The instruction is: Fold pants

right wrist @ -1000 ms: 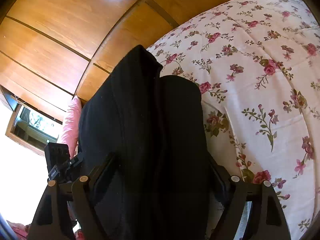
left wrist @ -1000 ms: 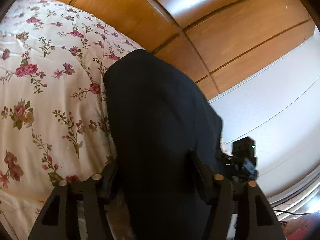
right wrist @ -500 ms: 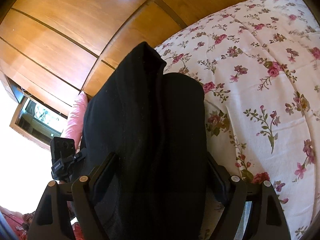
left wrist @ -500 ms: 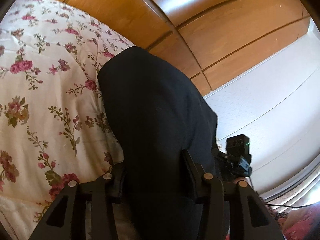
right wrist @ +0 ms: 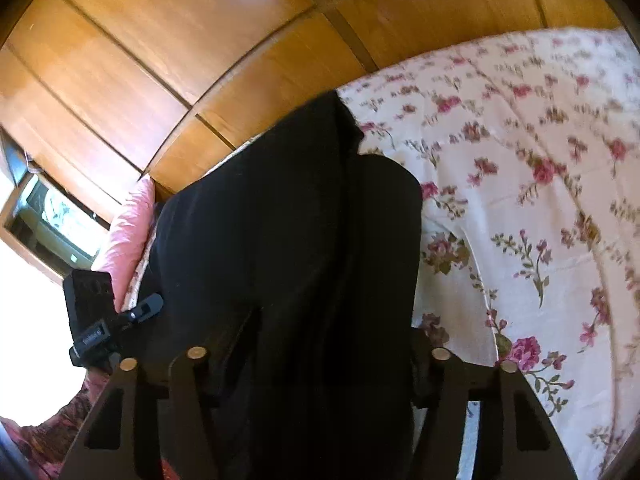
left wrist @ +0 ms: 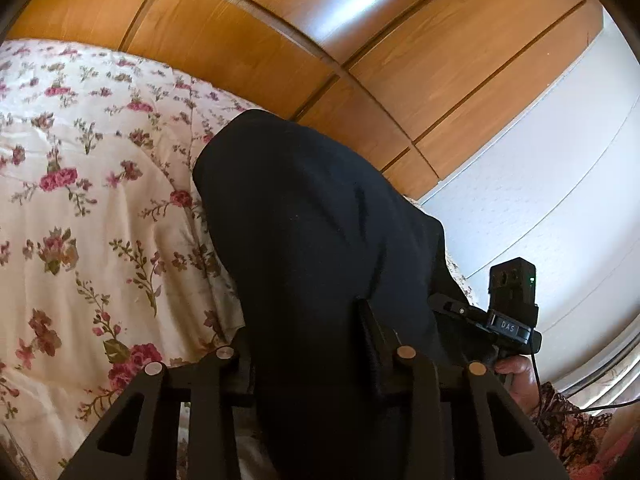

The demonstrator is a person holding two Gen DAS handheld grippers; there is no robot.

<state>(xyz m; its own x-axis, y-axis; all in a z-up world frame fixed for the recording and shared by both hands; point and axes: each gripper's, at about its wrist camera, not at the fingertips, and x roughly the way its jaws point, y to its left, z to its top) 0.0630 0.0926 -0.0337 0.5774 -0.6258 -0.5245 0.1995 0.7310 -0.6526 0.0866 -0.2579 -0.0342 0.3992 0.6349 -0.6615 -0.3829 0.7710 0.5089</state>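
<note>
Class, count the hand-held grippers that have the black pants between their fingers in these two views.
2. The left hand-held gripper and the right hand-held gripper each have the black pants between their fingers, jaws closing, beside each other over the floral bedspread.

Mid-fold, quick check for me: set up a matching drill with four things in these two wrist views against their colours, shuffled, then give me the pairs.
Things:
1. pants
2. bedspread
3. wardrobe panels
4. pillow

Colours:
A. pink
B. glossy brown wood
C. black
D. cream with red roses

Pairs: 1-C, 2-D, 3-B, 4-A

The pants lie between both sets of tongs, left tongs and right tongs, whose jaws are closing.
</note>
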